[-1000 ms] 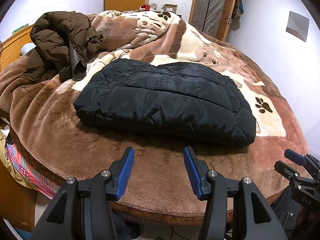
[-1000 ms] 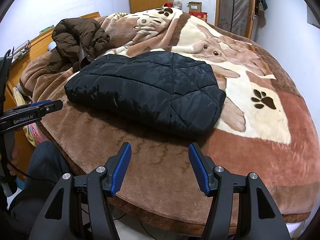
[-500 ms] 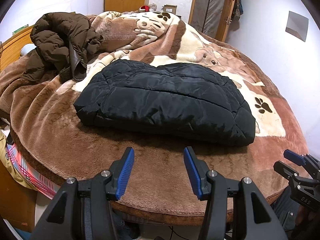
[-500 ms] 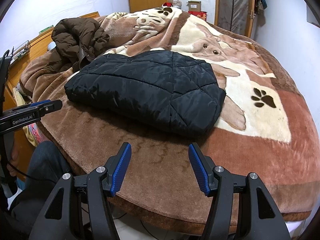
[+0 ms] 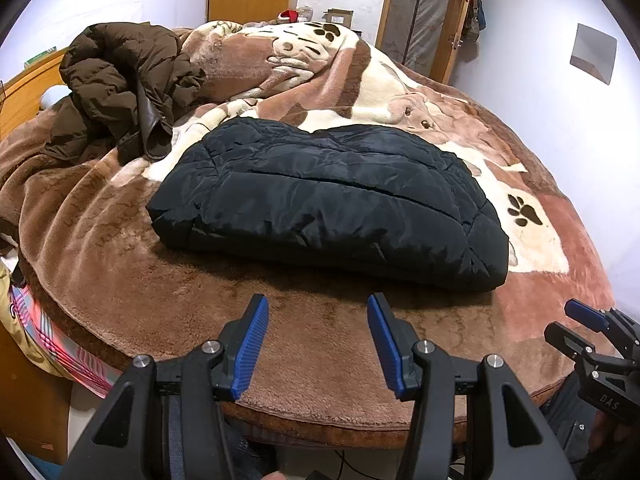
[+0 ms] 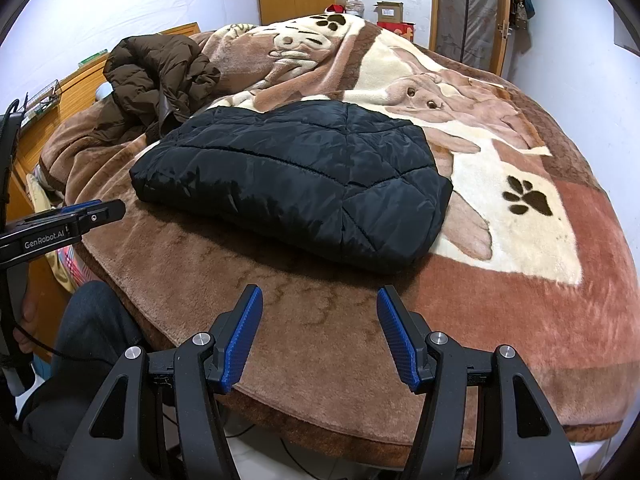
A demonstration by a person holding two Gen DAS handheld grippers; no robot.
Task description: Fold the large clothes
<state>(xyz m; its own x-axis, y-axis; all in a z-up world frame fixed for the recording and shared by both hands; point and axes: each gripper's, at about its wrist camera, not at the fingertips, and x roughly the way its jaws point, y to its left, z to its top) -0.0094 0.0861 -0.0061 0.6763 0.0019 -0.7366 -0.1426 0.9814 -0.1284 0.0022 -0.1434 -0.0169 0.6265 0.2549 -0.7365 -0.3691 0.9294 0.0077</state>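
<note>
A black quilted jacket (image 5: 328,200) lies folded into a compact bundle on the brown blanket in the middle of the bed; it also shows in the right wrist view (image 6: 296,180). My left gripper (image 5: 318,314) is open and empty, held over the bed's near edge, short of the jacket. My right gripper (image 6: 320,308) is open and empty, also near the front edge, apart from the jacket. The right gripper shows at the lower right of the left wrist view (image 5: 592,332). The left gripper shows at the left of the right wrist view (image 6: 68,224).
A brown puffer coat (image 5: 120,80) lies crumpled at the back left of the bed (image 6: 160,76). The plush dog-print blanket (image 5: 360,344) covers the bed. A wooden headboard (image 6: 52,108) runs along the left. Wardrobe and door stand behind.
Almost nothing moves; both grippers stay open and hover at the bed's front edge, and the jacket lies still.
</note>
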